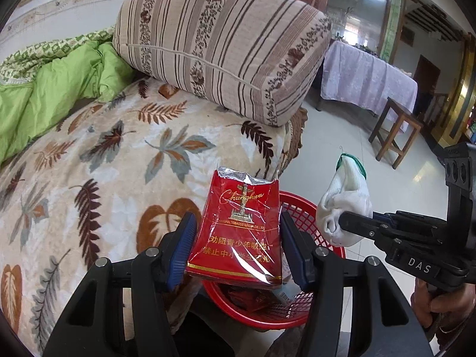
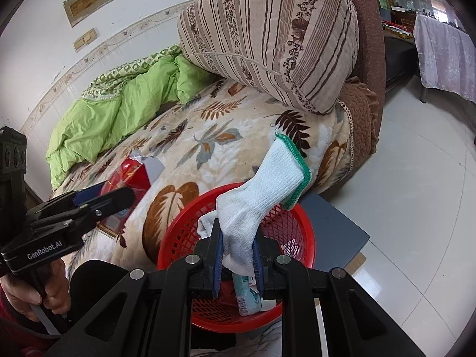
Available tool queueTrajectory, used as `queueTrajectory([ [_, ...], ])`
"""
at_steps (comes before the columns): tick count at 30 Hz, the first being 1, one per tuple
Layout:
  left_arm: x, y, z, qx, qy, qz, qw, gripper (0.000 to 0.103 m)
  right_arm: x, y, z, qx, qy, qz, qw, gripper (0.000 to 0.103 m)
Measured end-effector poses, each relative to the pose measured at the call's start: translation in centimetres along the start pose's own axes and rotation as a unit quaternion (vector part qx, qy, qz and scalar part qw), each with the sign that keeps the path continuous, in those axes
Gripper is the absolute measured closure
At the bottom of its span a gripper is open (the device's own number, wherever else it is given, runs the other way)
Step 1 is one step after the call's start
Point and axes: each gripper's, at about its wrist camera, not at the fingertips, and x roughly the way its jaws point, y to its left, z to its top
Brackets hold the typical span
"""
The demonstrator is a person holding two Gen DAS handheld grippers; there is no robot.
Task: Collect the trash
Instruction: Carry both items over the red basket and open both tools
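A red cigarette pack [image 1: 238, 229] is pinched between the blue pads of the left claw [image 1: 236, 250] and is held above the red mesh basket [image 1: 309, 211] beside the bed [image 1: 104, 178]. A white knit glove [image 2: 255, 196] is clamped in the nearly closed right claw [image 2: 238, 263], over the same basket, where other scraps are already seen.
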Motion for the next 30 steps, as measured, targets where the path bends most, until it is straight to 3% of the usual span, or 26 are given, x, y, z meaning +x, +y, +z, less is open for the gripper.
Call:
queueTrajectory([
  [10, 2.8, -0.6, -0.4, -0.001, 0.036, -0.033, 0.9988, 0.046, 1.9, -0.2, -0.3, -0.002, 0.029, -0.012, 1.000, 0.082],
  [13, 3.3, -0.6, -0.4, -0.003, 0.040, -0.037, 0.9985, 0.044, 2.3, -0.3, -0.2, -0.001, 0.036, -0.013, 0.999, 0.075],
  [16, 3.5, -0.3, -0.4, -0.013, 0.044, -0.034, 0.9984, 0.035, 2.1, -0.2, -0.1, -0.004, 0.031, -0.025, 0.999, 0.060],
  [22, 2.6, 0.2, -0.3, -0.024, 0.030, -0.028, 0.9989, 0.021, 1.1, -0.1, 0.2, -0.003, 0.019, -0.047, 0.999, 0.049],
  [26, 1.1, 0.4, -0.3, -0.018, 0.007, -0.001, 0.9998, 0.011, 0.2, 0.6, 0.5, -0.003, 0.003, -0.117, 0.993, 0.029],
  [30, -1.8, 0.9, -0.3, -0.005, -0.034, 0.046, 0.9983, 0.005, -0.9, 2.1, 0.9, -0.013, -0.019, -0.189, 0.982, 0.022],
])
